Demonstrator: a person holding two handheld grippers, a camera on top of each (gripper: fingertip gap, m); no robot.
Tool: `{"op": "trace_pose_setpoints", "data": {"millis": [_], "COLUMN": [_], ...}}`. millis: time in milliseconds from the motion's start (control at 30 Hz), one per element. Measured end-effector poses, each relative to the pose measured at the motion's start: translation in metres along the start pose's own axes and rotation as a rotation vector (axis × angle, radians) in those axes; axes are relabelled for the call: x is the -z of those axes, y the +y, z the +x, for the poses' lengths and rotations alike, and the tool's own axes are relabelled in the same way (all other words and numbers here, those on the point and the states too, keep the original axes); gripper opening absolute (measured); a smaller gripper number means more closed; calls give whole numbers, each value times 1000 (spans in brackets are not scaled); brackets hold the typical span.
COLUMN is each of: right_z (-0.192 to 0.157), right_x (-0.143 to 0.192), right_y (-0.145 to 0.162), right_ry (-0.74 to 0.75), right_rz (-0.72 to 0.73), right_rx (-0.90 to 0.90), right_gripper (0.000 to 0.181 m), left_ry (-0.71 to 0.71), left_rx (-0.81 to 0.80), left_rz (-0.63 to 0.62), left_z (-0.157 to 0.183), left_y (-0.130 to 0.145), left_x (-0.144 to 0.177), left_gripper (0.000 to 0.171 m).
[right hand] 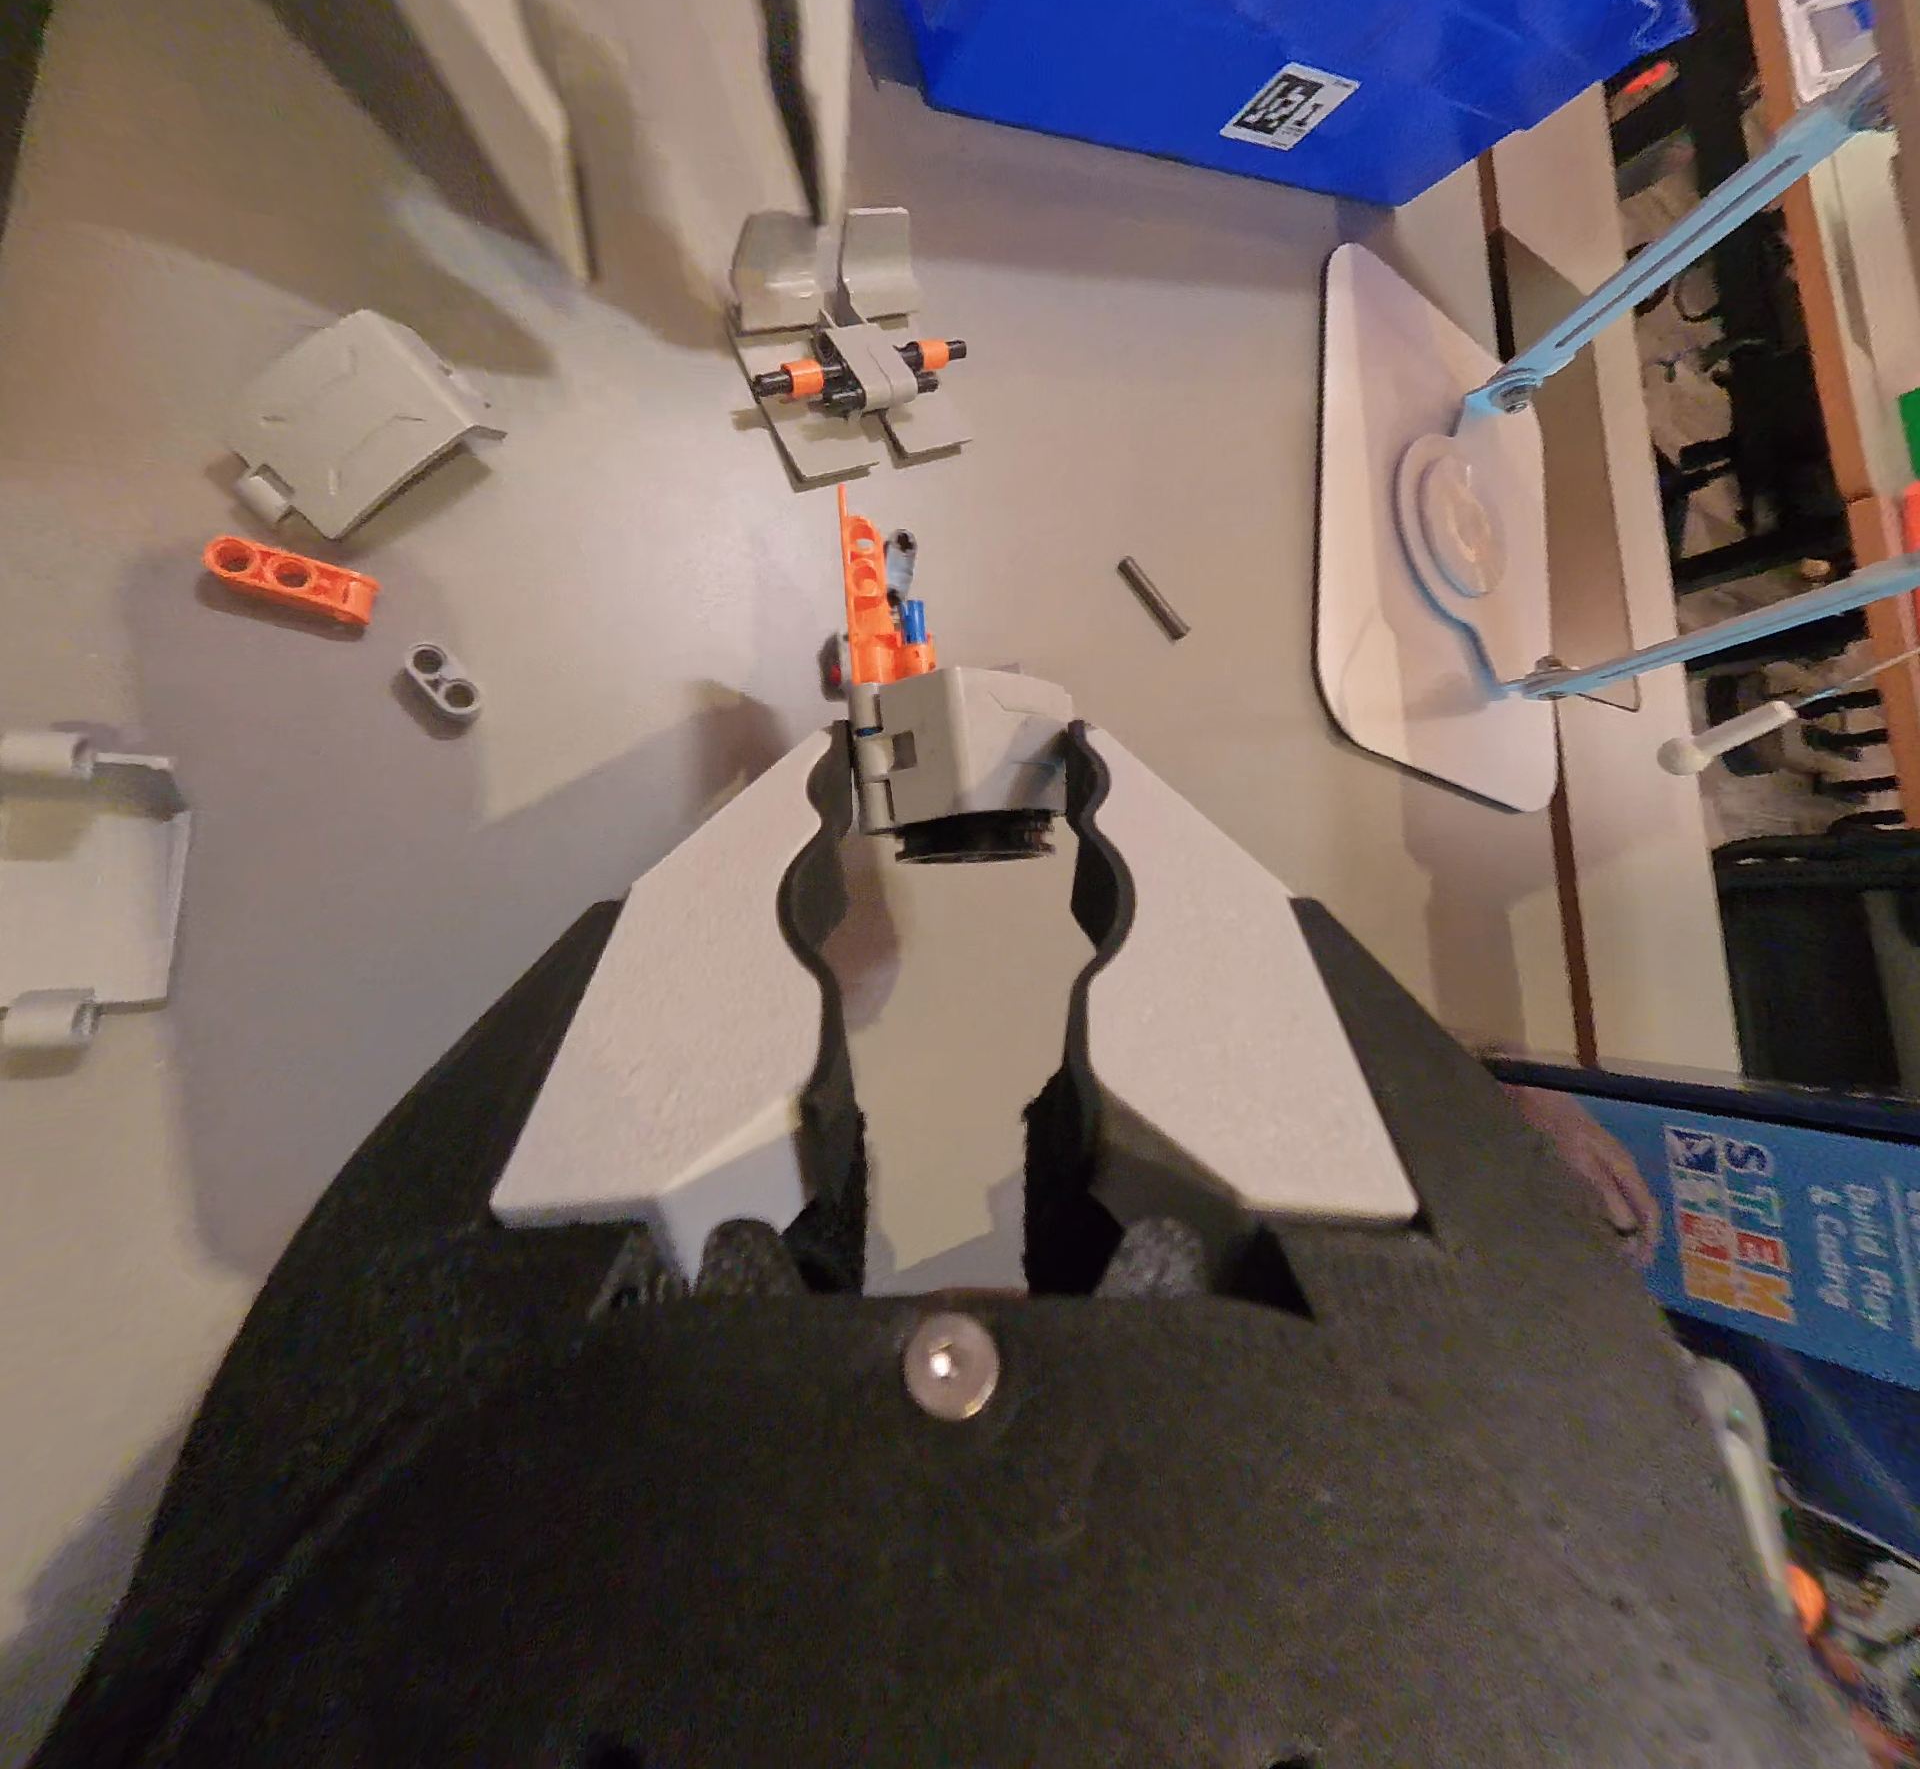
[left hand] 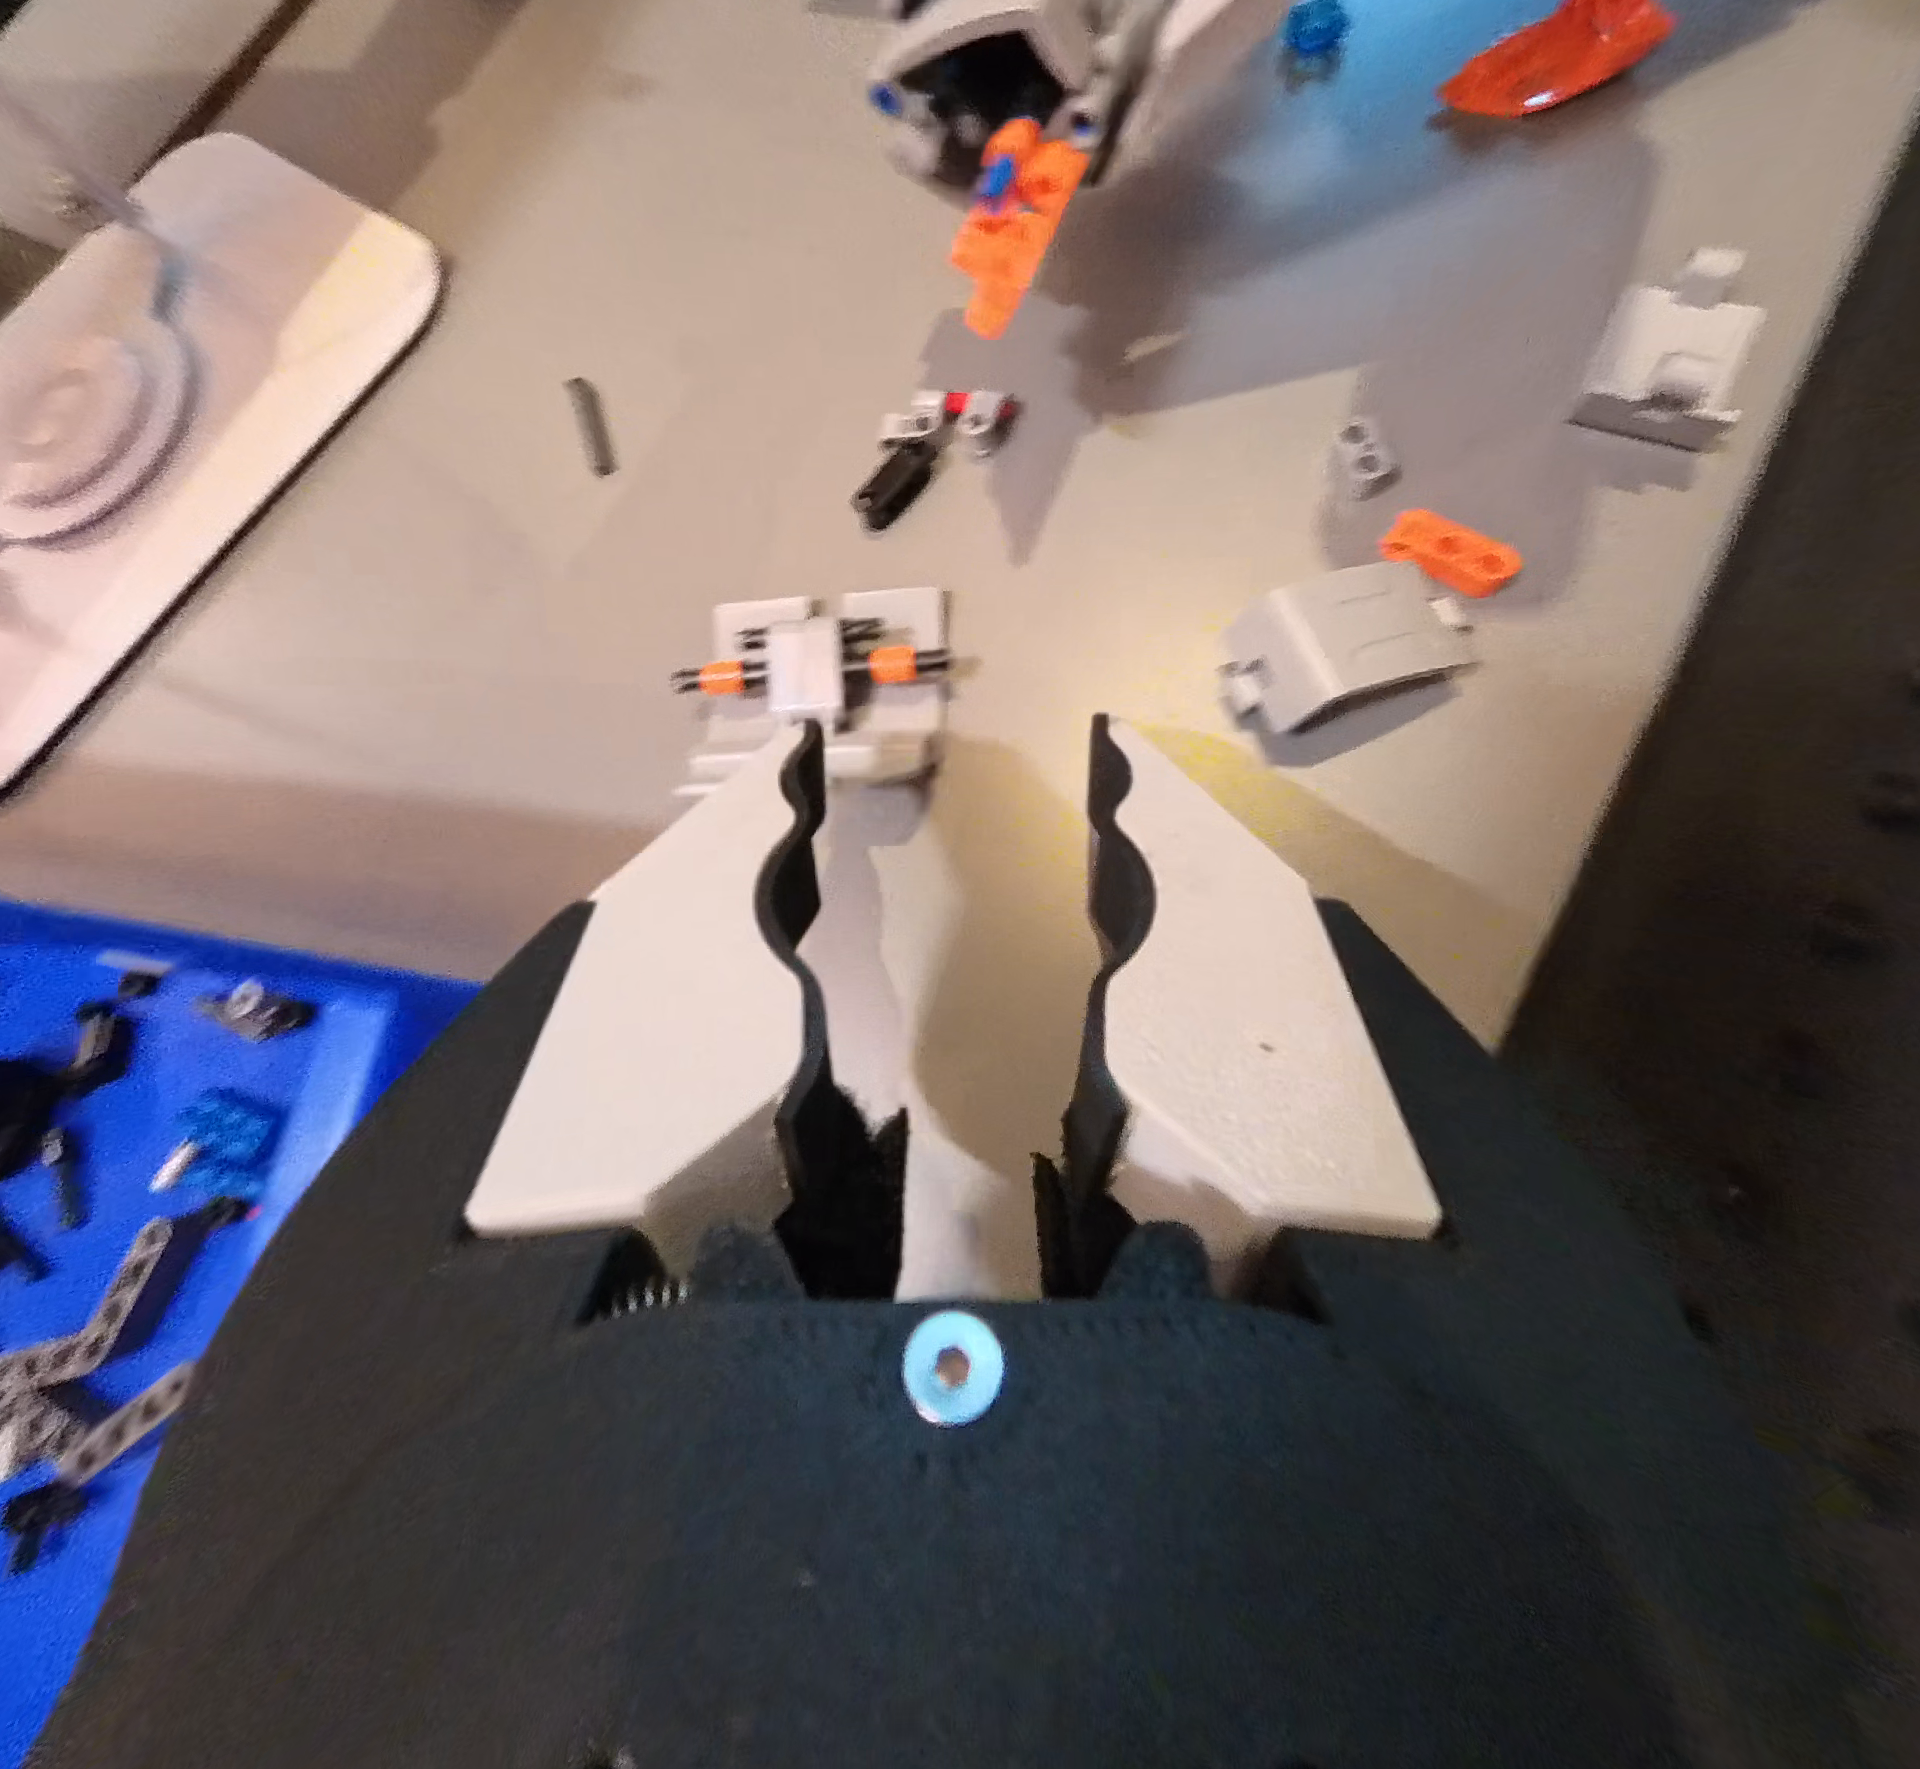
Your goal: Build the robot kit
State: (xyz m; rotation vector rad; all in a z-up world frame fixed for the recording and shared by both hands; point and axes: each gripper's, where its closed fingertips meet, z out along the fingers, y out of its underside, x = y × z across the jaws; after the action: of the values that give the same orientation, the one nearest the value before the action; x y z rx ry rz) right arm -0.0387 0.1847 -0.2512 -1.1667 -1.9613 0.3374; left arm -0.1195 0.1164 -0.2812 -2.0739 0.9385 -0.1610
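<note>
Left wrist view: your left gripper (left hand: 951, 732) is hovering, jaws spread, just beside the grey axle assembly (left hand: 826, 670).

Right wrist view alone is showing your right gripper (right hand: 961, 748) pinching the grey-orange block (right hand: 951, 743), near that assembly (right hand: 847, 358).

Loose building parts scattered on a grey table (right hand: 1091, 472)

An orange three-hole beam (right hand: 289, 583) is seen beside a small grey two-hole connector (right hand: 442, 675); a blue bin (right hand: 1299, 5) and a white board (right hand: 1382, 431) are placed at the table's edges.
</note>
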Motion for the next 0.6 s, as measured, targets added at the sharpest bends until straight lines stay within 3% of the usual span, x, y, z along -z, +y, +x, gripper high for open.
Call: {"op": "trace_pose_setpoints", "data": {"millis": [133,333,433,600], "right_z": [-6,-9,-9,-12], "right_x": [-3,-5,-5,-6], "right_y": [-2,-2,-2,-2], "right_ry": [-36,-44,-48,-58], "right_rz": [11,11,11,14], "right_rx": [-17,-14,-17,-15], "right_gripper": [39,39,39,39], "left_ry": [-63,-22,17,75], "left_rx": [-1,-3,7,-4], "left_rz": [-29,-94,-99,-95], "left_z": [-19,-25,-25,-17], "left_y": [7,15,13,11], "left_x": [1,-14,-18,-23], "left_gripper": [62,70,66,38]}}
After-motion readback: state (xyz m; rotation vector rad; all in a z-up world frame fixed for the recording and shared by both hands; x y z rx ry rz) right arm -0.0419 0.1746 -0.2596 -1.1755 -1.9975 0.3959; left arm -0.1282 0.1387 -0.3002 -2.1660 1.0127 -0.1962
